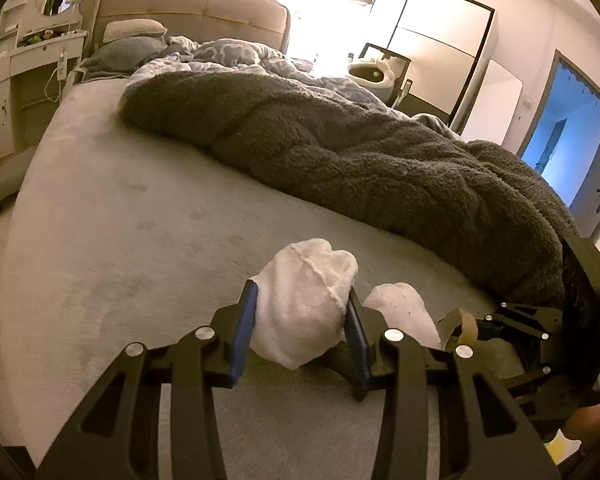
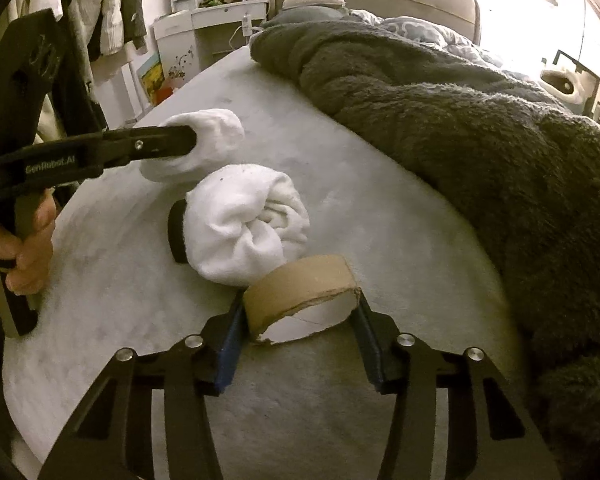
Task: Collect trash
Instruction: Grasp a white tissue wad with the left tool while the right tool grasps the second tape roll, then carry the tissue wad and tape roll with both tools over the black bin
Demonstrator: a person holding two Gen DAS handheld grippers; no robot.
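My left gripper [image 1: 302,318] is shut on a crumpled white cloth wad [image 1: 304,300] just above the bed sheet; the same wad [image 2: 204,144] shows in the right wrist view, clamped by the left gripper [image 2: 192,140]. A second white wad [image 2: 244,224] lies on the sheet beside it, and it also shows in the left wrist view [image 1: 404,314]. A small black object [image 2: 177,236] sits against its left side. My right gripper [image 2: 300,320] is shut on a flattened brown cardboard tube [image 2: 300,300], which also shows in the left wrist view [image 1: 460,326].
A thick dark grey fleece blanket [image 1: 380,160] covers the right half of the bed [image 1: 100,200]. Pillows and a patterned duvet [image 1: 228,56] lie near the headboard. A white dresser [image 2: 204,20] and hanging clothes [image 2: 112,8] stand left of the bed. A door [image 1: 572,136] is at right.
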